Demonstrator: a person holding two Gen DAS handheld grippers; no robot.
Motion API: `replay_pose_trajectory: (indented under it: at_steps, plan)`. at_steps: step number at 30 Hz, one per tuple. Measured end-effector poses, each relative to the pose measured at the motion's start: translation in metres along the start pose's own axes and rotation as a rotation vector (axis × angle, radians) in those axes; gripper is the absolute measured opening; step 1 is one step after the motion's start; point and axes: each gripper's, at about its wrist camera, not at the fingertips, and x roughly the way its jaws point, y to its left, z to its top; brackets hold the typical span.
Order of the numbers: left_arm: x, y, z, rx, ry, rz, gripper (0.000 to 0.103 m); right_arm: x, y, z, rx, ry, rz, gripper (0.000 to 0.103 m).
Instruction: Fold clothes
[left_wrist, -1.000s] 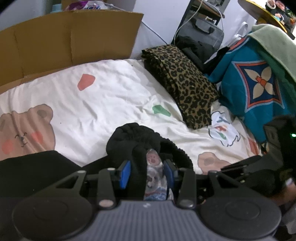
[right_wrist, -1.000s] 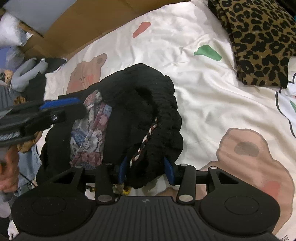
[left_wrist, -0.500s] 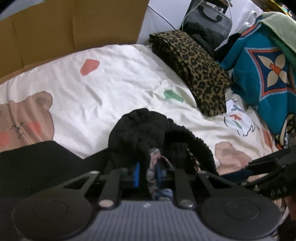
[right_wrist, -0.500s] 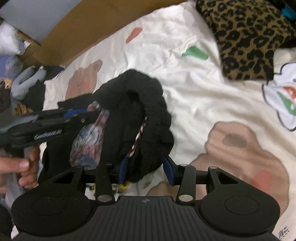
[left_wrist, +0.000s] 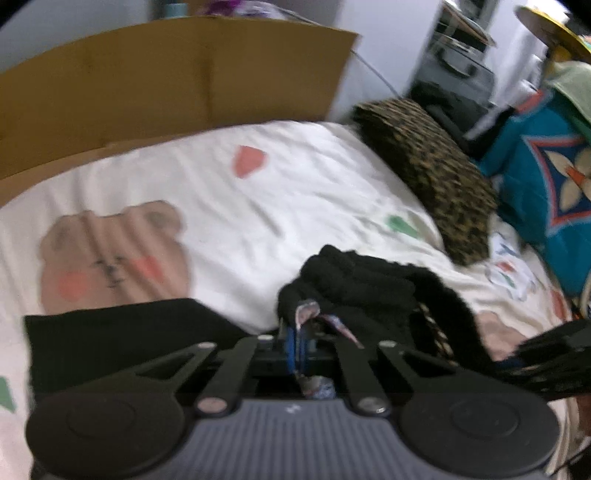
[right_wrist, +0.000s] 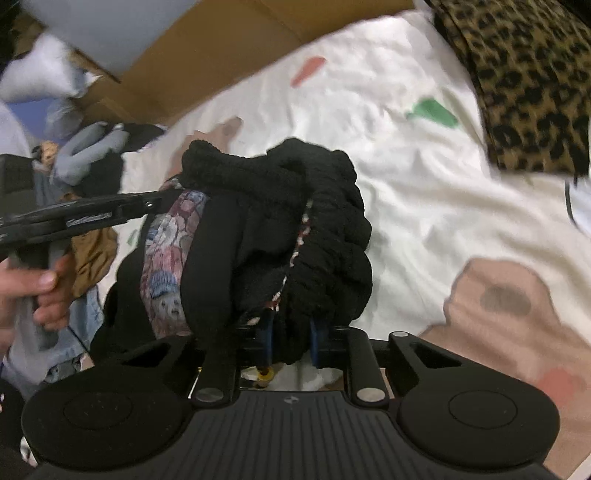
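black knit garment (right_wrist: 280, 236): bunched on bear-print sheet (right_wrist: 424, 192); left gripper (left_wrist: 297, 345) pinches patterned lining, right gripper (right_wrist: 291, 341) clamps knit edge; leopard fabric (right_wrist: 528, 81) at 1 o'clock.

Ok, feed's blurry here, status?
Left gripper shut on black garment's printed lining. Right gripper shut on its knit edge. Garment bunched above sheet. Nothing in the way.
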Motion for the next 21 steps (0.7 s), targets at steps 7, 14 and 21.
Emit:
replay_pose_trajectory:
  at_steps: [7, 14, 21]
  plan:
    - [-0.020, 0.036, 0.002, -0.077, -0.036, 0.051, 0.003, -0.017, 0.003, 0.024, -0.022, -0.034, 0.031, 0.016]
    - [-0.020, 0.042, -0.001, -0.089, -0.037, 0.045, 0.003, 0.002, -0.002, 0.035, 0.029, -0.013, 0.007, 0.022]
    - [-0.015, 0.040, -0.001, -0.103, -0.044, 0.037, 0.003, -0.002, -0.017, 0.030, 0.159, -0.075, -0.003, 0.022]
